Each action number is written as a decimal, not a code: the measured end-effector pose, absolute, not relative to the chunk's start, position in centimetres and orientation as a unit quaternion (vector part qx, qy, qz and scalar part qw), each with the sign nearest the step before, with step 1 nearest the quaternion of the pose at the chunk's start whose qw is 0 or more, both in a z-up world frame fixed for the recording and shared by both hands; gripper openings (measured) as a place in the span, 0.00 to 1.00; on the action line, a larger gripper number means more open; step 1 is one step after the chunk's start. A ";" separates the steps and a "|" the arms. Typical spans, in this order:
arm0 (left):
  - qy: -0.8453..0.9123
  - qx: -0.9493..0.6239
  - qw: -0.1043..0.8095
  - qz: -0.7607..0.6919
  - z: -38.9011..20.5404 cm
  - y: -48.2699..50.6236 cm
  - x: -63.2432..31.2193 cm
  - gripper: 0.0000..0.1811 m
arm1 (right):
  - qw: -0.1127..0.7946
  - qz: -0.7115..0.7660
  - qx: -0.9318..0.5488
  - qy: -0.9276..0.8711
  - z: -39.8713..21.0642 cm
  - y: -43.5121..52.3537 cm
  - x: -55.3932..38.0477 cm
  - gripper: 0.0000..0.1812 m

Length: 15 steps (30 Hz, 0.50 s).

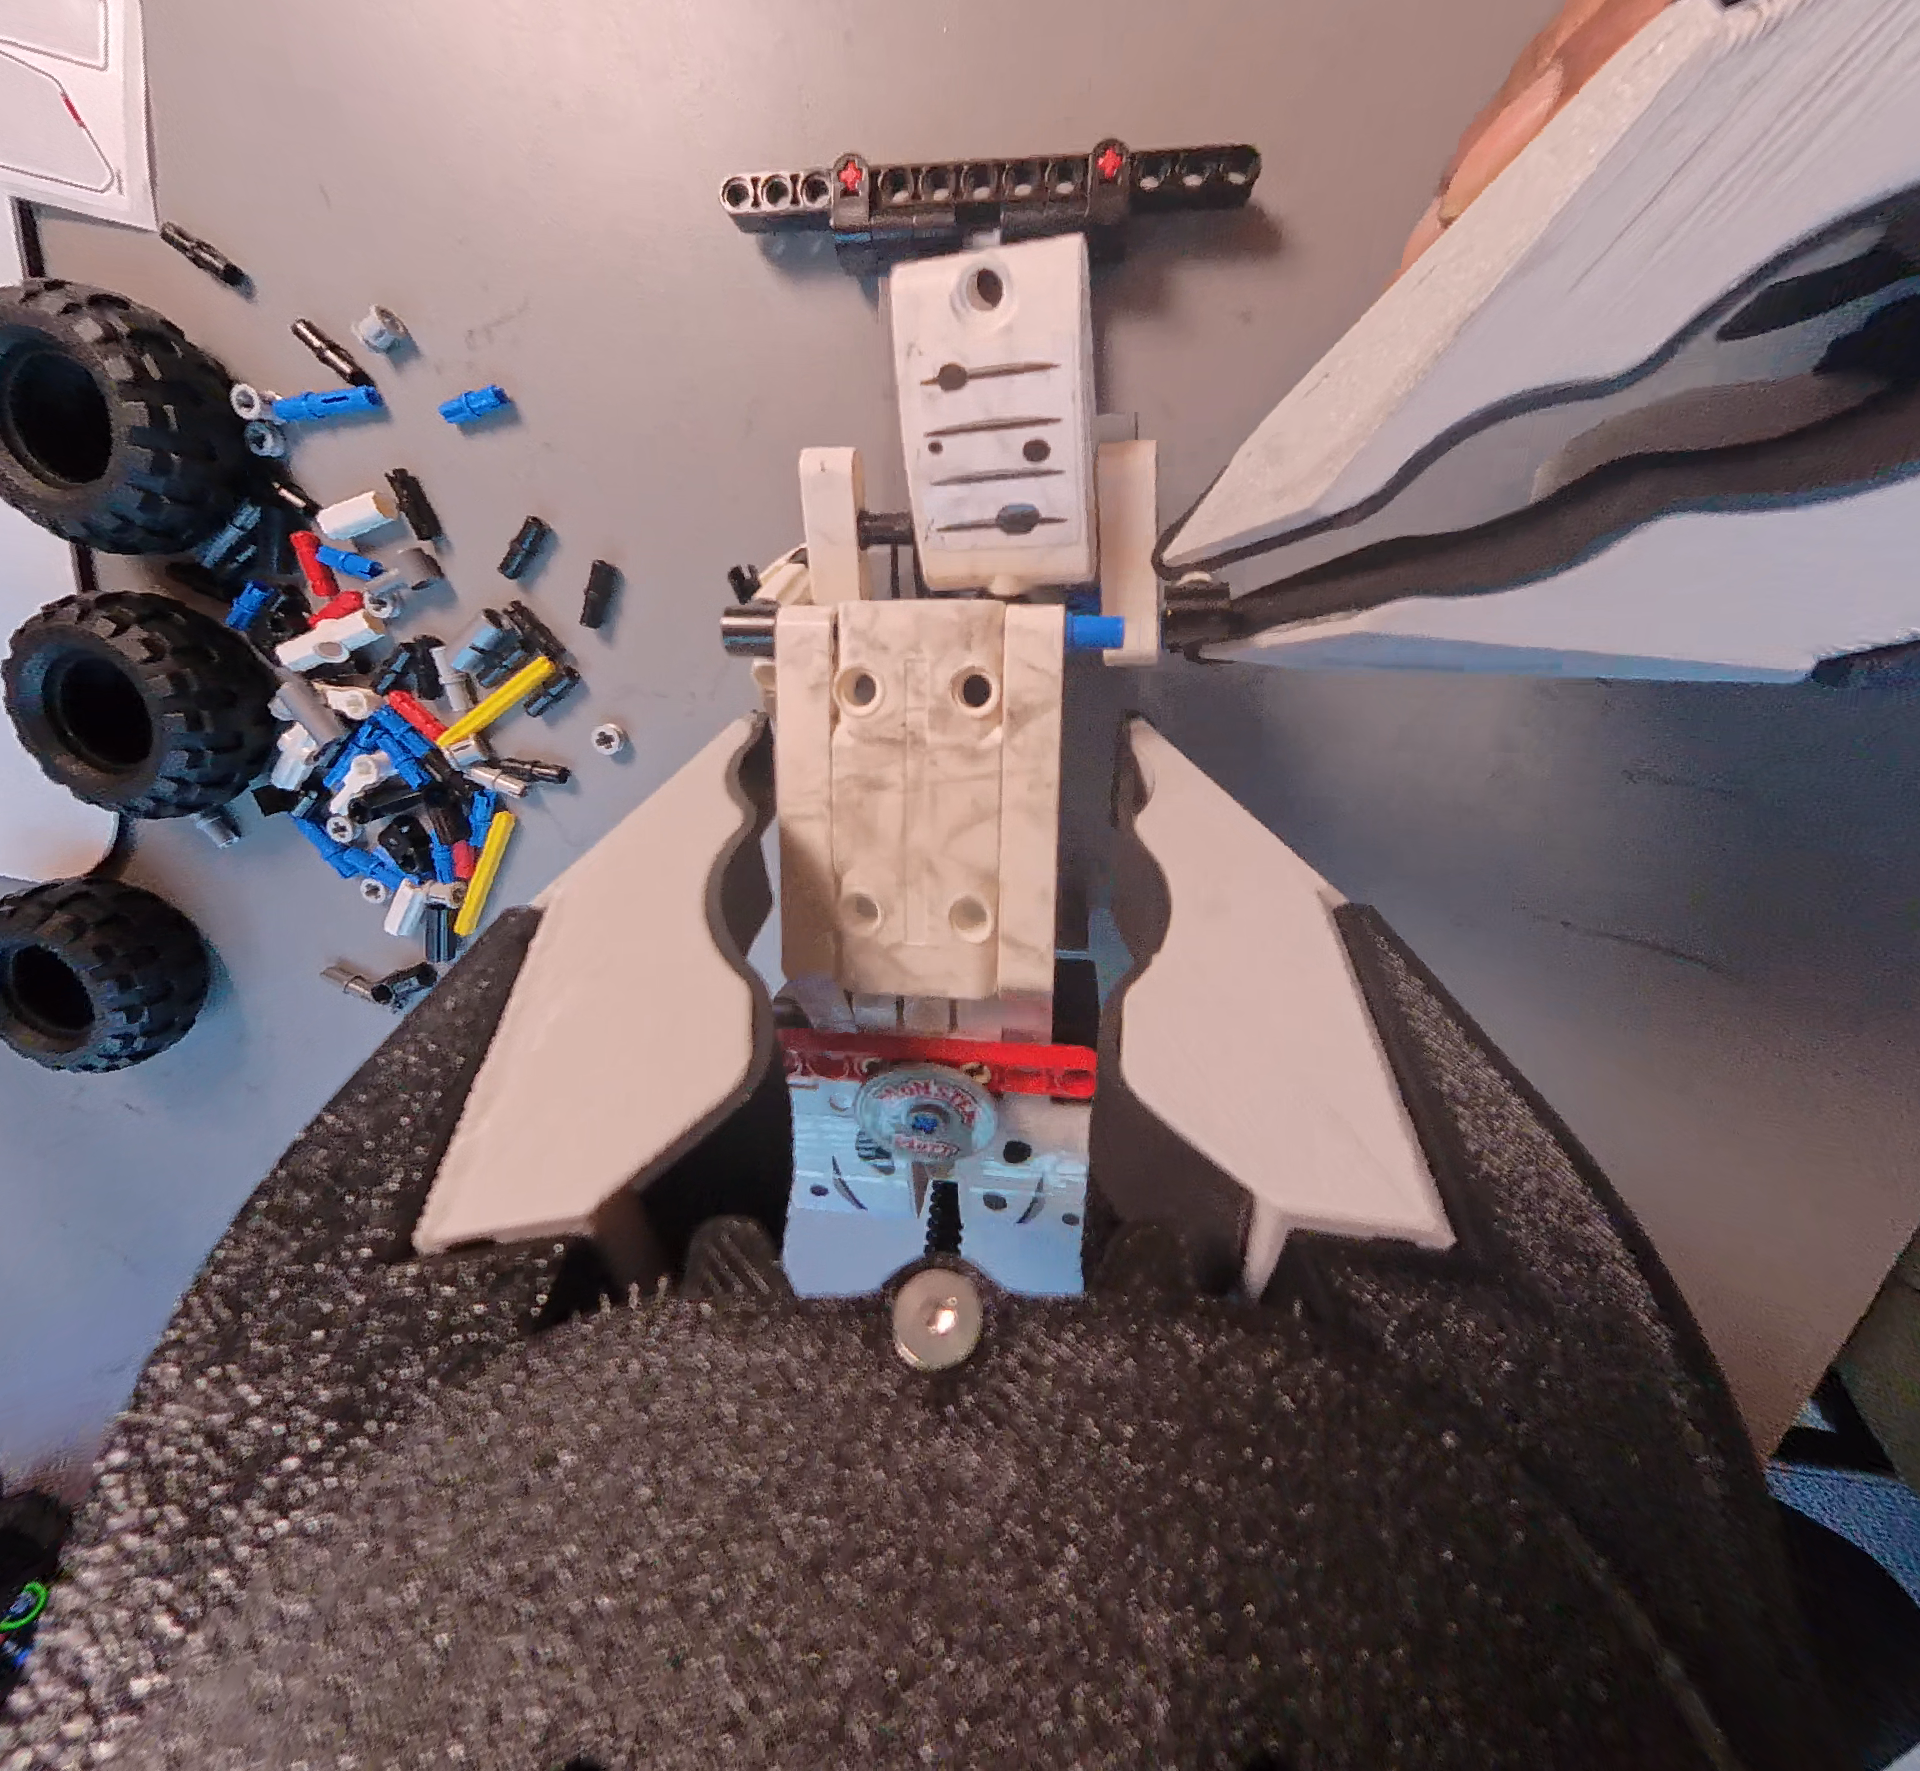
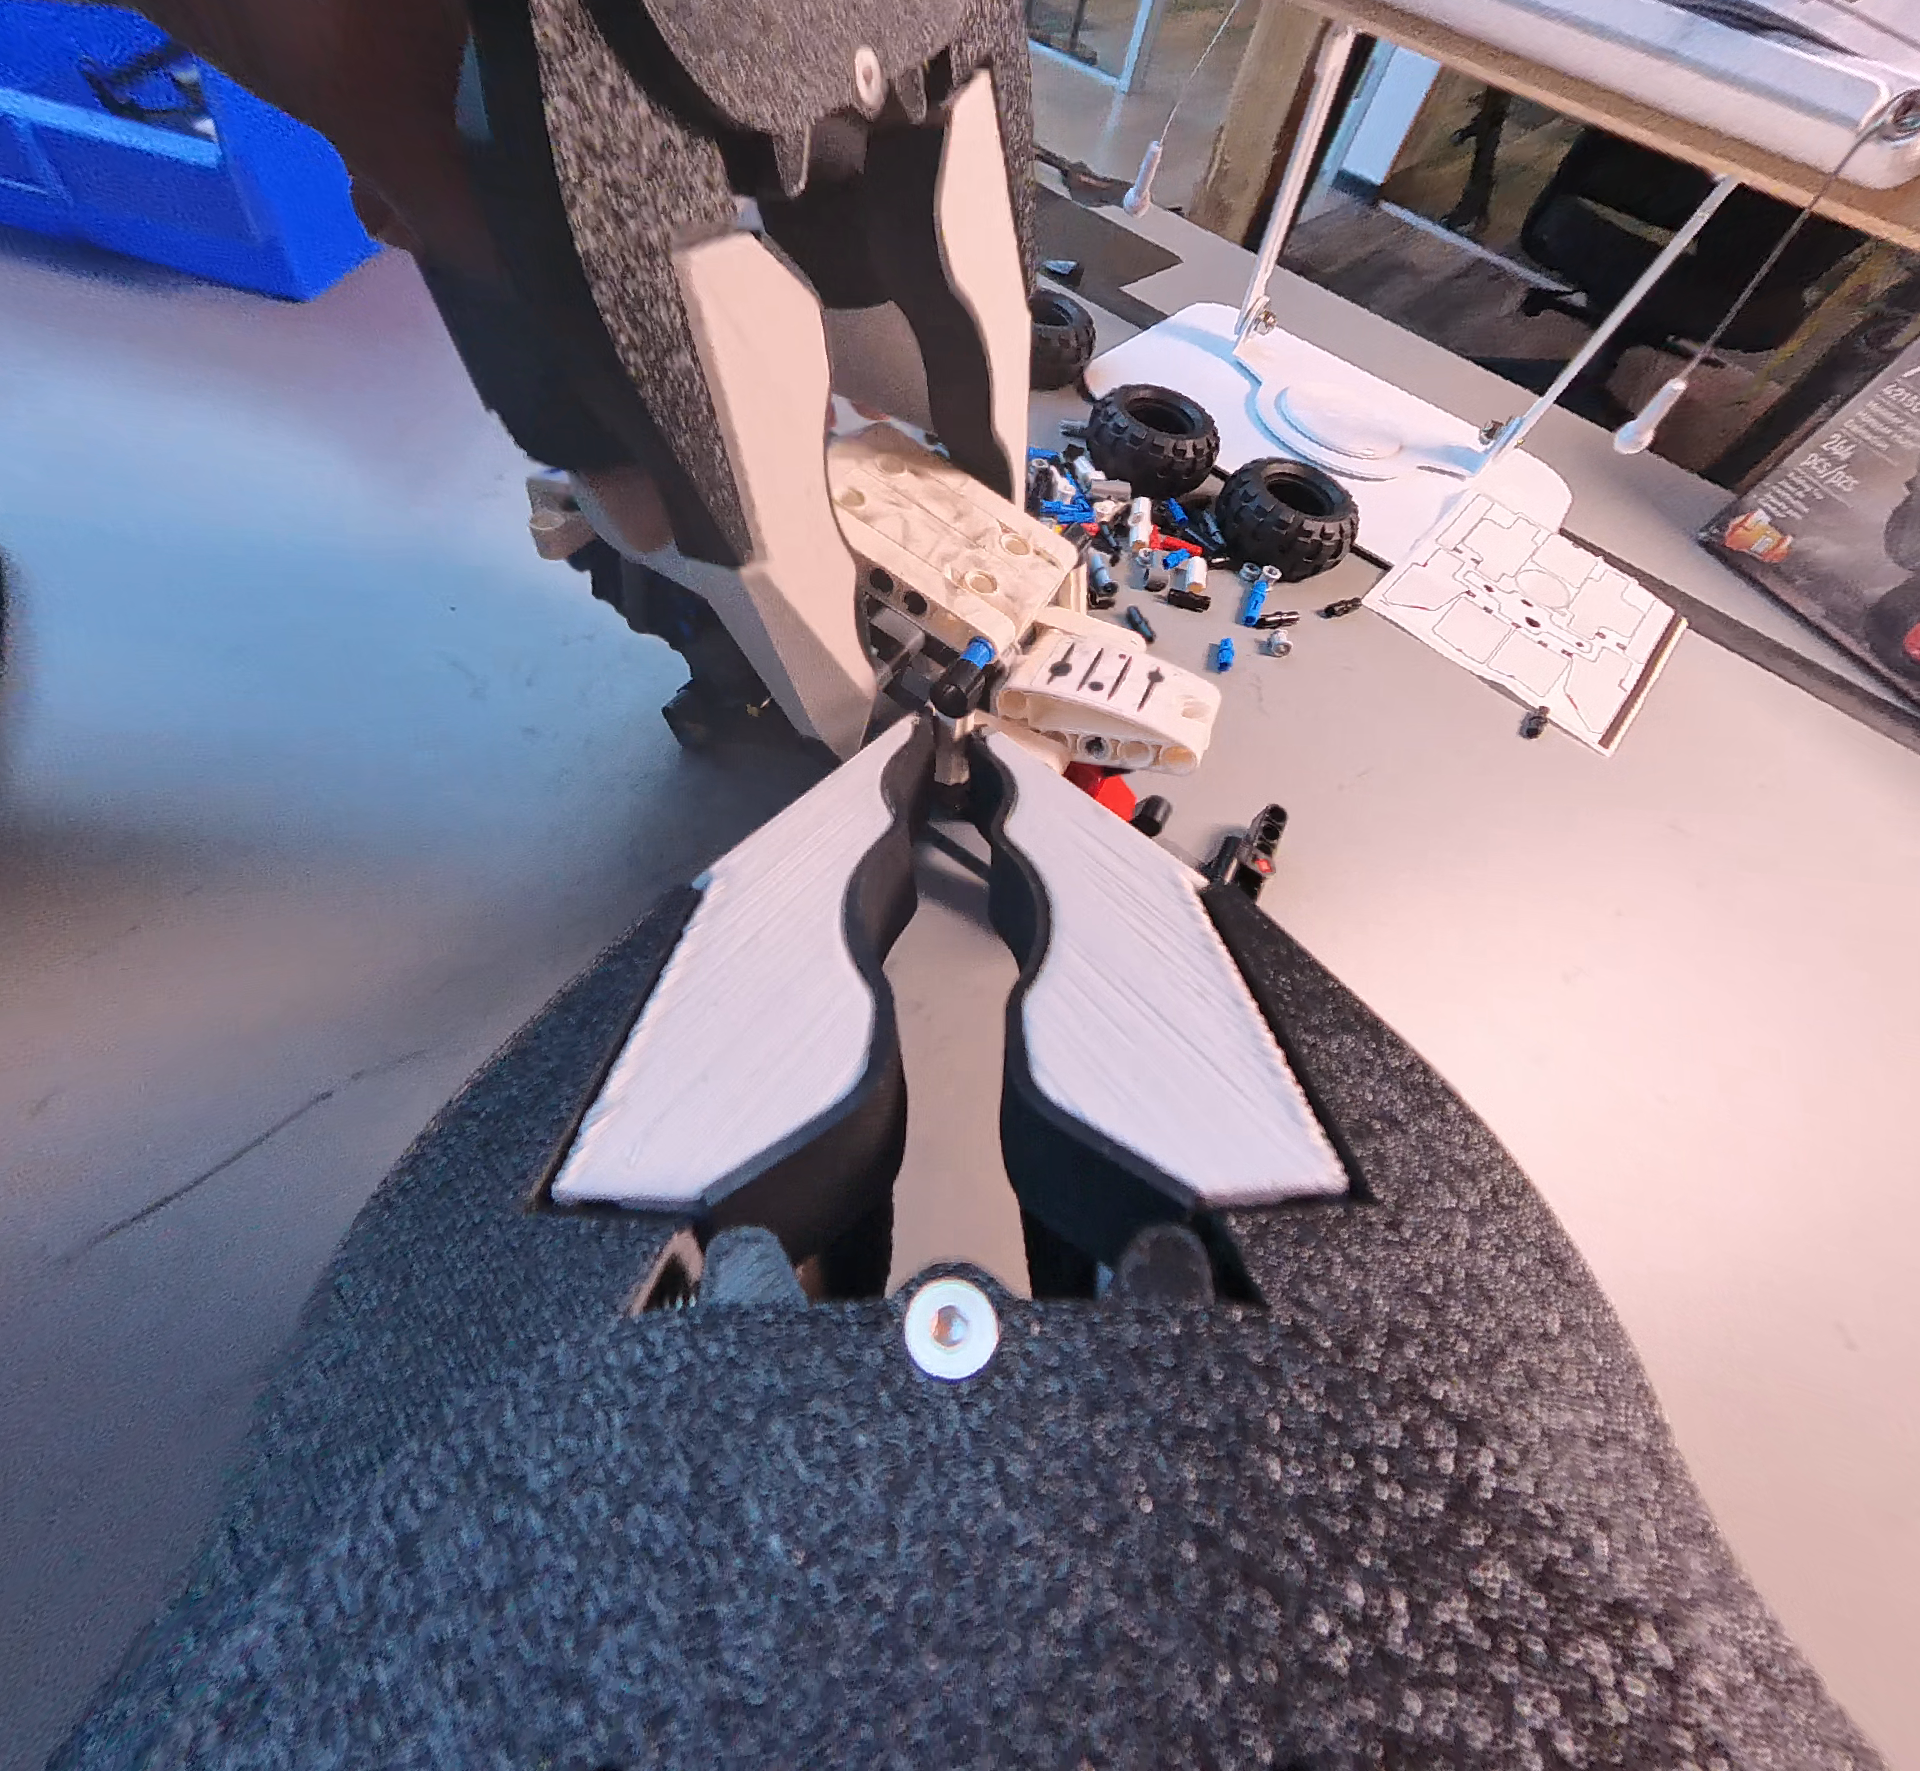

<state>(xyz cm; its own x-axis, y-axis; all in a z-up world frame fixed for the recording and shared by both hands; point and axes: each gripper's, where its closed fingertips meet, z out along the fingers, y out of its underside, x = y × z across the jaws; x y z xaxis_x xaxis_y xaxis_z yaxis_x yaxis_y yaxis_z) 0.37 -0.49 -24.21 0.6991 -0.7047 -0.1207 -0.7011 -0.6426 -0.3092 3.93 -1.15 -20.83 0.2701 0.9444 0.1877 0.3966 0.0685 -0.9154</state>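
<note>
White brick-built model (image 1: 920,786) sits clamped between the two fingers of the left gripper (image 1: 940,755), its long axis running straight away from that gripper's camera, the narrow slotted hood end pointing toward a black beam with holes (image 1: 992,186) at the far end. It hangs just above the grey table (image 1: 520,59). The right gripper (image 2: 951,755) comes in from the model's right side, fingers nearly pressed together, pinching a small black pin (image 1: 1195,615) that touches the model's white side arm. Off to the left lie a heap of loose coloured pins (image 1: 405,682) and three black tyres (image 1: 104,703), well apart from the model.
</note>
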 end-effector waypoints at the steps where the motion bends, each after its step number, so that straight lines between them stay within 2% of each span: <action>1: 0.390 -0.904 0.176 -0.017 -23.6 -0.6 0.6 0.36 | 0.492 0.288 -0.624 -0.535 -20.5 -1.3 4.1 0.03; 8: 0.446 -0.854 0.263 -0.047 -19.2 -1.7 2.5 0.35 | 0.391 0.436 -0.640 -0.498 -17.8 -2.4 7.5 0.03; 13: 0.518 -0.771 0.364 -0.067 -16.7 -3.2 6.1 0.35 | 0.224 0.673 -0.568 -0.418 -13.0 -5.0 9.9 0.03; 15: 0.533 -0.744 0.397 -0.069 -16.0 -3.9 7.3 0.33 | 0.161 0.726 -0.540 -0.395 -11.7 -5.8 10.7 0.03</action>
<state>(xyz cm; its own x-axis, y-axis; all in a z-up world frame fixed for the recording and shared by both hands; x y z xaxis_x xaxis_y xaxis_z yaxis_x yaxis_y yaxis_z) 7.28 -3.87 -15.96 0.4222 -0.8480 -0.3205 -0.7388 -0.1170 -0.6637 10.66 -5.76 -11.71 -0.3660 0.6602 -0.6559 0.1928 -0.6357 -0.7475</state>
